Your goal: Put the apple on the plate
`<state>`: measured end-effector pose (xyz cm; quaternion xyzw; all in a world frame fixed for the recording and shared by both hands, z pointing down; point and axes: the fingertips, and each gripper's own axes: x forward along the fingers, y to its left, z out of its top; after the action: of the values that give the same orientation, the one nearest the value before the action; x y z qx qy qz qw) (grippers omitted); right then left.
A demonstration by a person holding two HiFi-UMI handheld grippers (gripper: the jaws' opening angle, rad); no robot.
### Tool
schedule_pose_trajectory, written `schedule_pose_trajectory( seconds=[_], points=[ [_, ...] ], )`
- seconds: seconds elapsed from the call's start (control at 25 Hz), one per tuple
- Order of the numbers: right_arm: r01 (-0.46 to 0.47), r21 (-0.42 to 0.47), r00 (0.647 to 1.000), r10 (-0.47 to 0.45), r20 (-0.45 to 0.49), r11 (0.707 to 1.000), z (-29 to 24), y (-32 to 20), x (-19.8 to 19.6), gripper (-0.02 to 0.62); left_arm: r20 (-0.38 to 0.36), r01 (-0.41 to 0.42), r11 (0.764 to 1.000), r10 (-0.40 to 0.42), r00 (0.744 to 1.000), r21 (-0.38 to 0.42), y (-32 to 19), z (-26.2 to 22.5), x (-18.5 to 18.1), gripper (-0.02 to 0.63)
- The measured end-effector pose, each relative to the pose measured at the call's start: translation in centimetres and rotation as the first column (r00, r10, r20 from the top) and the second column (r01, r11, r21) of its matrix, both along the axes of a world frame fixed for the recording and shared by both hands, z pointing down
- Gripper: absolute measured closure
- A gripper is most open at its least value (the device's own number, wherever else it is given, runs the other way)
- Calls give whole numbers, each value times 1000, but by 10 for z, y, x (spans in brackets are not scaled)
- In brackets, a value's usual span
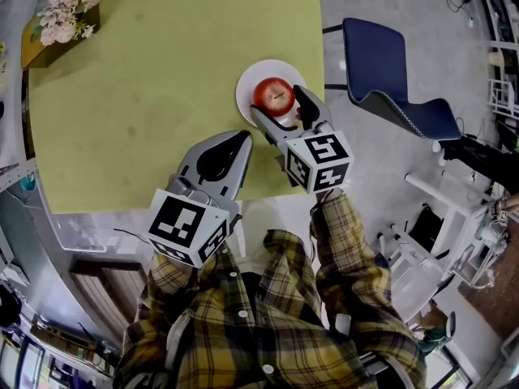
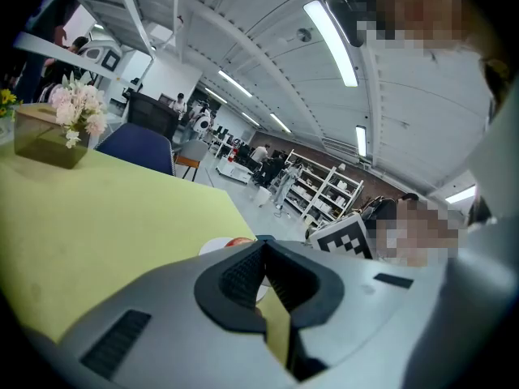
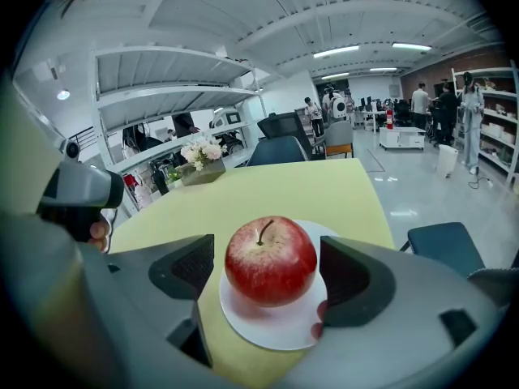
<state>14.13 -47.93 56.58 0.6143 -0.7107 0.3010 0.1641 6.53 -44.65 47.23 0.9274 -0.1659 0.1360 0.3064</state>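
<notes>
Seemingly release | apple [image 3: 270, 260] on plate [image 3: 268, 331], right gripper [image 3: 272, 267] agape around it | left gripper [image 2: 263, 275] closed, empty | next: retreat 5 o'clock

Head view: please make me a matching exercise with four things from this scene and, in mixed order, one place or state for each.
Things:
1. apple
2. left tongs
3. right tongs
4. flower box

Places or states:
a. shut, holding nothing
b. at the far corner of the table
c. resting on the white plate
d. open, one on each side of the apple

Pairs: 1-c, 2-a, 3-d, 4-b
</notes>
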Motion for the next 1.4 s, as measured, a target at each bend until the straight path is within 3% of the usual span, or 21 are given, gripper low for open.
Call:
schedule_pose_trajectory(
  seconds=[0.32,0.64,0.84,1.12,1.4],
  points=[
    [-15,38,1000,15,-2,999,-26,0,5,216,-17,11,999,-10,1000,39,-5,-20,4,598],
    [-15,146,994,-1,110,989,-94,3,-5,228,-60,30,996,-24,998,88,-4,-67,4,598],
    [-48,264,991,13,132,963,-153,6,-5,357,-110,49,990,-35,993,133,-9,-106,6,598],
    [-88,414,989,30,144,906,-240,29,-8,563,-220,57,982,-15,975,183,-4,-173,13,598],
    [-27,514,996,-19,85,857,-310,62,-24,598,-232,58,971,-3,973,232,11,-210,2,598]
  ],
)
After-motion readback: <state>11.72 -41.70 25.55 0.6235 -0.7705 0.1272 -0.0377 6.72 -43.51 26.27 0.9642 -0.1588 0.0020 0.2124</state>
